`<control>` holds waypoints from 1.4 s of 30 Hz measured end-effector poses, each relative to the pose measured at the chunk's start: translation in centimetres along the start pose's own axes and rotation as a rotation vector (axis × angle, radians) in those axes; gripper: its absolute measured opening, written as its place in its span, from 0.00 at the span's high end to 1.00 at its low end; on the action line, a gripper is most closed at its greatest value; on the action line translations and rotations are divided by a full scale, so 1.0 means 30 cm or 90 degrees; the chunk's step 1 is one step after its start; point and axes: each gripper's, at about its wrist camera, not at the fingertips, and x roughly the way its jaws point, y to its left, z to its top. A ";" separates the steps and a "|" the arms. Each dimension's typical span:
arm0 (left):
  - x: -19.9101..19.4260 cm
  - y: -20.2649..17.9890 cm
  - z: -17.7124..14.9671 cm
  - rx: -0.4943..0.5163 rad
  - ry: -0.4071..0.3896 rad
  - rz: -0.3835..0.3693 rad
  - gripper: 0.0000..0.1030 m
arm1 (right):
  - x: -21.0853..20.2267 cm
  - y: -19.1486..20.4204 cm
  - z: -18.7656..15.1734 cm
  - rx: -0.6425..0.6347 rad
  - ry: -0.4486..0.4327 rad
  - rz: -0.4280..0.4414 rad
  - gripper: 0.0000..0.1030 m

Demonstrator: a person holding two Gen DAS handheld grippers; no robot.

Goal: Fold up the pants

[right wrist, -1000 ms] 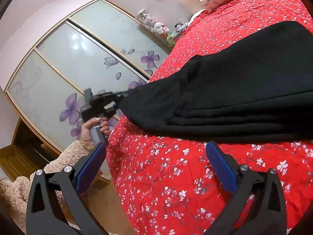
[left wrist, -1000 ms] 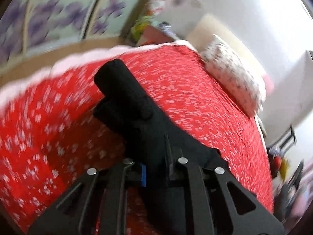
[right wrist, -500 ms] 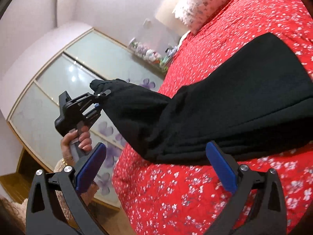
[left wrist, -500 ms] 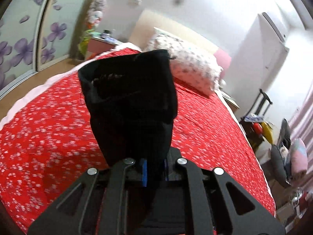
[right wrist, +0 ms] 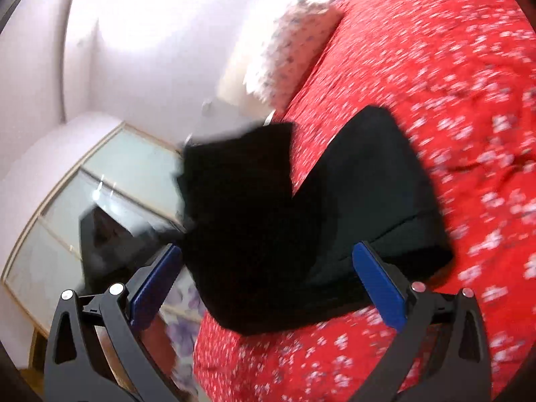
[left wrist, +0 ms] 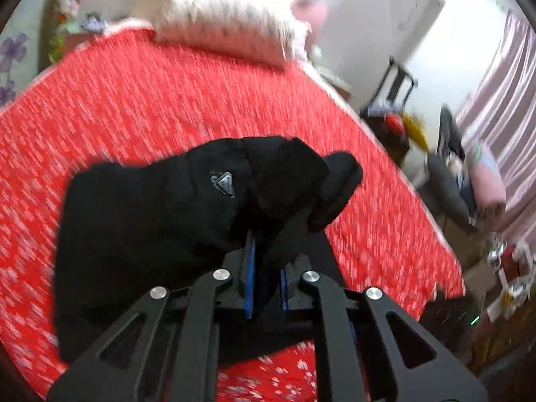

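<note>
A: Black knit fabric is clamped between the blue pads of the left tool (left wrist: 264, 268); its jaws are nearly closed on a bunched end of the pants (left wrist: 160, 221). Is the right tool (right wrist: 268, 281) holding anything?

B: Nothing is held there. Its jaws are spread wide, with the pants (right wrist: 351, 201) seen beyond them, and no pad is pressed on cloth.

A: Where are the pants placed?

B: Most of the bulk is laid on the bed (right wrist: 452, 83) near its edge, in a few stacked layers. One end is lifted clear of the bed by the left tool and is being carried over the rest.

A: How is the cloth expected to behave?

B: It is judged soft, limp and fairly light, probably a thick fleecy knit. No shape will be kept by it; a lifted end sags and crumples. Little slip is expected at the pads. A hold is best taken at a hem or the waistband, where layers are doubled, and the fold line could be pinned by the free tool.

A: And the room around it?

B: Open bedspread is left on the far side, up to the pillow (left wrist: 231, 20). The near bed edge is close, so cloth may be dragged off there. Details are blurred.
</note>
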 end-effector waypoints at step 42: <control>0.088 -0.184 -0.307 0.220 0.021 0.042 0.54 | -0.125 -0.018 0.075 -0.034 -0.151 -0.033 0.01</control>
